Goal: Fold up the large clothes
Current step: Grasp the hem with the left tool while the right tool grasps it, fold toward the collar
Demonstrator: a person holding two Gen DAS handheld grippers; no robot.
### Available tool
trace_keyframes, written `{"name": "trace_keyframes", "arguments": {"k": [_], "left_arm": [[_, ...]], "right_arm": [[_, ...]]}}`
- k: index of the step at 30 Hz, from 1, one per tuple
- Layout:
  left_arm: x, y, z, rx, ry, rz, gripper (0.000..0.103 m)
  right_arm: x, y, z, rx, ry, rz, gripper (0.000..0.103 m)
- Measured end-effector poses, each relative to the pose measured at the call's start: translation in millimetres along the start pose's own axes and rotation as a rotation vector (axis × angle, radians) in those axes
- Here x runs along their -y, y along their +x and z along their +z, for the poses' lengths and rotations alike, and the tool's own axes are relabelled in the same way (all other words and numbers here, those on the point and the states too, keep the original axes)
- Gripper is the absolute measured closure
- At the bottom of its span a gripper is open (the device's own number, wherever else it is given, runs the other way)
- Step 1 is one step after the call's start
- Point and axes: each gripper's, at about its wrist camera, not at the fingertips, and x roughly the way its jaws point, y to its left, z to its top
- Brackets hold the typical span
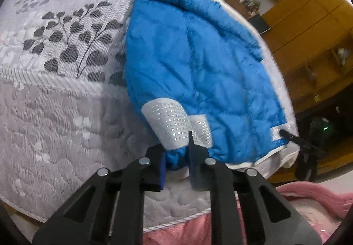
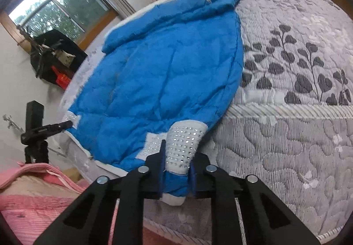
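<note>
On the bed [image 1: 55, 112], a blue puffer jacket [image 1: 194, 64] lies spread flat over the grey quilted mattress cover with its dark leaf print, collar end toward the far side and hem toward the near edge. Its studded white cuff [image 1: 169, 123] rests on the lower part of the jacket, near the hem.

Seen from the left wrist camera, the left gripper [image 1: 176, 156] has its jaws partly closed around the blue sleeve end just below that cuff; fabric fills the gap between the blue pads, and one fingertip presses against the white band. At the far hem corner, the tip of the other gripper touches a second white patch at the mattress edge.

Seen from the right wrist camera, the right gripper [image 2: 176, 170] likewise sits with its jaws narrowed on a studded white cuff [image 2: 185, 145] and the blue sleeve end below it, fabric bunched between the pads. The jacket [image 2: 165, 64] stretches away from it toward a window [image 2: 55, 8]. Another gripper tip meets the jacket's opposite hem corner on the left. Pink cloth [image 2: 33, 196] lies below the bed's near edge.
</note>
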Motion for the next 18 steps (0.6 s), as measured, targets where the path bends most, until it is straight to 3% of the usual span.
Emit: {"name": "trace_keyframes", "arguments": {"k": [9, 18], "left_arm": [[21.1, -37.7, 40.4, 0.136, 0.028, -0.140, 0.092], [27.0, -48.5, 108.1, 0.216, 0.045, -0.203, 0.092]], "right_arm": [[1.7, -40.0, 38.4, 0.119, 0.012, 0.122, 0.090], [3.1, -41.0, 124.4, 0.135, 0.026, 0.203, 0.090]]}}
